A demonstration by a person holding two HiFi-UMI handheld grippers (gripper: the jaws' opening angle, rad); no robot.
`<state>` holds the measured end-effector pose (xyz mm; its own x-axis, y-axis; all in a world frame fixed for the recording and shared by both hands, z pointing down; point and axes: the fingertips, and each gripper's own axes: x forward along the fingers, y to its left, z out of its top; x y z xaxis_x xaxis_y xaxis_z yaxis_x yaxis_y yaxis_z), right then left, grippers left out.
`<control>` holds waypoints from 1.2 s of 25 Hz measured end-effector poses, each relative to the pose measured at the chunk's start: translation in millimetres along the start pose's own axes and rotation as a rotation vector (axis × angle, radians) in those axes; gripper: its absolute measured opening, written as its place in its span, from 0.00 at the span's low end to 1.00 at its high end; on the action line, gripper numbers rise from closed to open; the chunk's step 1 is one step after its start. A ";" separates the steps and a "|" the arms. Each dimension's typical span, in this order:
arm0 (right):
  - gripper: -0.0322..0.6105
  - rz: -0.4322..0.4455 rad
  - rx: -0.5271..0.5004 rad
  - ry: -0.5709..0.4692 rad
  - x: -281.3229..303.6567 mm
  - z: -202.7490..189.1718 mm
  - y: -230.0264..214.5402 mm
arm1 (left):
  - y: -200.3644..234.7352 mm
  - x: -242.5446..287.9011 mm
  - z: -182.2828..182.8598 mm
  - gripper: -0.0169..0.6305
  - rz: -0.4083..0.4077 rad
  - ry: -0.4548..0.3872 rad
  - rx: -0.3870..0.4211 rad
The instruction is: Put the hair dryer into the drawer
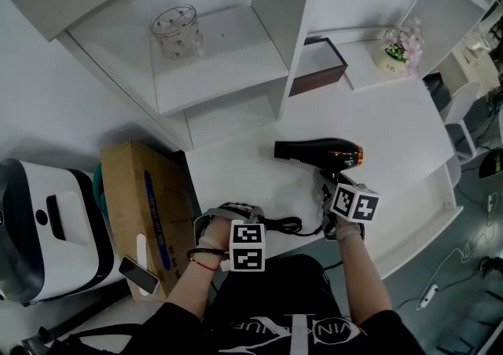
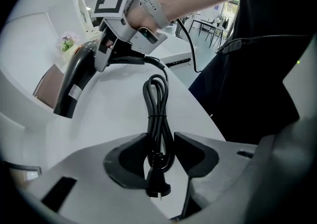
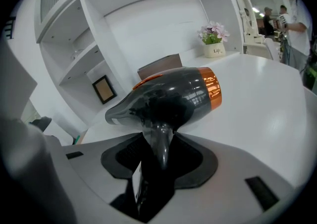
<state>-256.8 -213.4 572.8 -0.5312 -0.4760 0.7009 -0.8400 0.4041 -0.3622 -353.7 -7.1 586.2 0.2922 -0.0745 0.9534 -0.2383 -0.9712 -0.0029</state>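
A black hair dryer (image 1: pixel 318 151) with an orange ring lies on the white table (image 1: pixel 393 133), its nozzle pointing left. My right gripper (image 1: pixel 328 188) is shut on its handle; in the right gripper view the handle (image 3: pixel 161 141) fills the gap between the pads. The dryer's black power cord (image 1: pixel 287 225) is coiled into a tied bundle near the table's front edge. My left gripper (image 1: pixel 242 218) points steeply down over it. In the left gripper view the bundle (image 2: pixel 157 104) sits between the pads, which touch it on both sides, and the plug (image 2: pixel 158 188) pokes out behind. No drawer is in view.
White shelving (image 1: pixel 236 71) rises behind the table, holding a glass jar (image 1: pixel 174 31), a brown box (image 1: pixel 318 63) and a small flower pot (image 1: pixel 401 49). A cardboard box (image 1: pixel 145 208), a phone (image 1: pixel 139 275) and a white appliance (image 1: pixel 47 228) sit to the left.
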 end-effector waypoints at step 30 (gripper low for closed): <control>0.32 -0.241 0.364 -0.214 -220.8 -64.9 -263.6 | -32.5 64.6 267.1 0.29 -0.179 -0.040 0.483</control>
<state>89.1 -164.1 553.5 -0.2953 -0.6881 0.6628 -0.9057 -0.0191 -0.4234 -79.7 -40.9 567.3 0.3271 0.1030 0.9394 0.2708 -0.9626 0.0113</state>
